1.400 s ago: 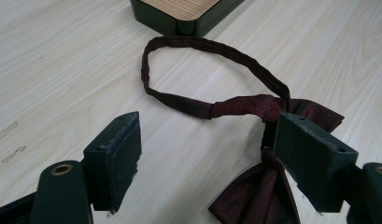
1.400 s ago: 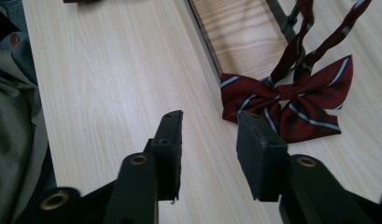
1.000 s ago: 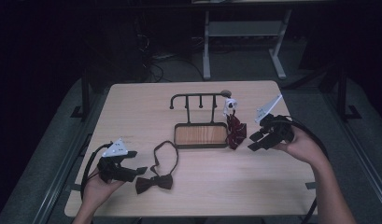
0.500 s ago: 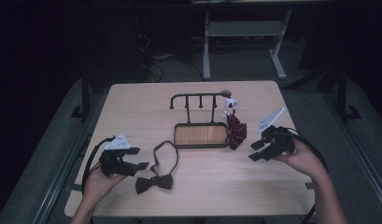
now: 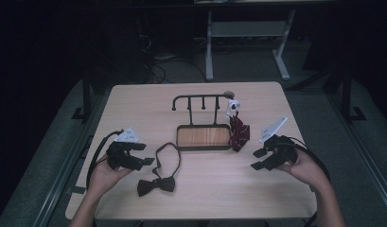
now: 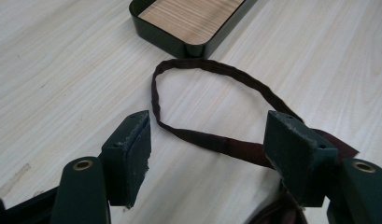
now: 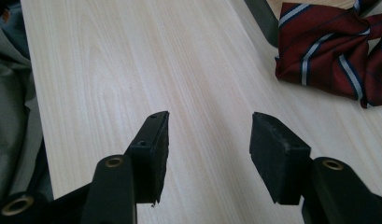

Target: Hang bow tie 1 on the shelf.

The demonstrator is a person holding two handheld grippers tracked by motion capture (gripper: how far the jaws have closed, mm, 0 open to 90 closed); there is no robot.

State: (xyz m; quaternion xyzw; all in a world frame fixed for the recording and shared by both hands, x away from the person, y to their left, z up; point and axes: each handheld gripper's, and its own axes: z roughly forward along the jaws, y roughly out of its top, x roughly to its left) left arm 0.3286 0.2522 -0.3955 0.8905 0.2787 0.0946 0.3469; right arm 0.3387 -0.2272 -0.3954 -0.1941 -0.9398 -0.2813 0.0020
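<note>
A dark bow tie lies on the table near the front, its strap looped toward the rack. My left gripper stands open just left of that loop. In the left gripper view the strap curves across the table between and beyond the spread jaws of my left gripper. A red striped bow tie sits at the right end of the rack's tray. My right gripper is open to its right, apart from it. In the right gripper view the red tie lies beyond my right gripper.
A black hook rack rises behind the wood-bottomed tray. A white tag hangs at its right end. Bare wooden tabletop lies between my hands. The table's right edge is close behind my right hand.
My right gripper has drawn back from the red striped bow tie toward the front edge. My left gripper has edged forward toward the strap loop.
</note>
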